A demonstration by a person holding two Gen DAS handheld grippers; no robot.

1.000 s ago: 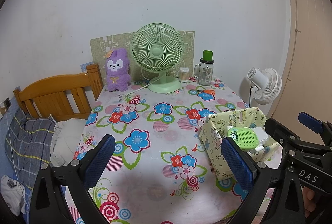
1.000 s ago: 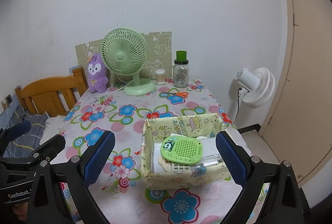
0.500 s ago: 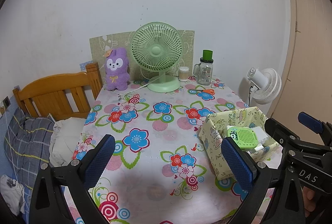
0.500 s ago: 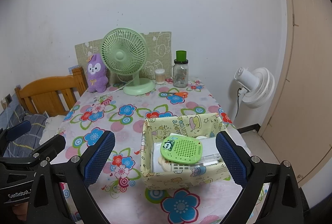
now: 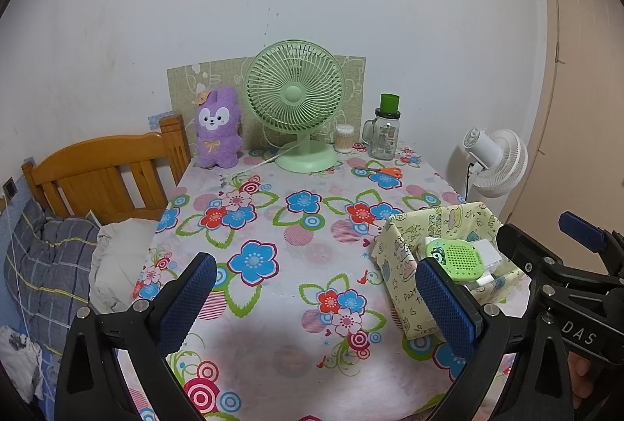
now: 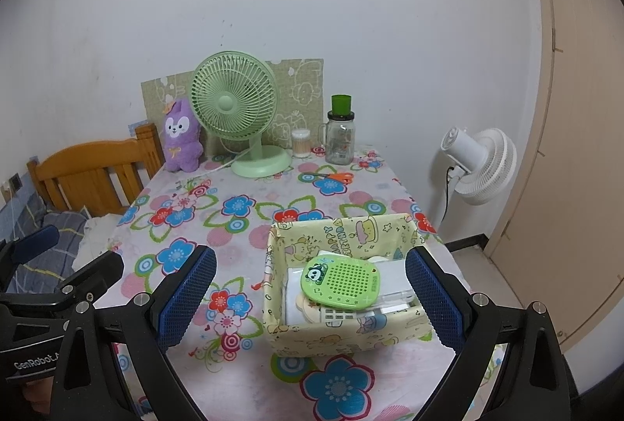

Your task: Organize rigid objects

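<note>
I am looking over a table covered with a white cloth printed with bright flowers [image 5: 296, 237]. Near its right edge stands a pale yellow cartoon-printed fabric box [image 6: 343, 337]. On top of its contents lies a green perforated plastic case with a panda face [image 6: 340, 284]. Under it are white items, partly covered; I cannot tell what they are.

My left gripper [image 5: 318, 298] is spread wide and holds nothing; its right finger cuts across the box's near left corner in the left view. My right gripper [image 6: 310, 298] is also spread wide and empty, with the box showing between its 2 blue pads; whether they touch it, I cannot tell.

Along the far edge stand a purple plush rabbit [image 5: 217, 128], a mint-green desk fan [image 5: 295, 101], a small jar of cotton swabs [image 5: 344, 138] and a glass mug jar with a green lid [image 5: 384, 132]. Orange-handled scissors [image 5: 380, 170] lie in front of the jar.
</note>
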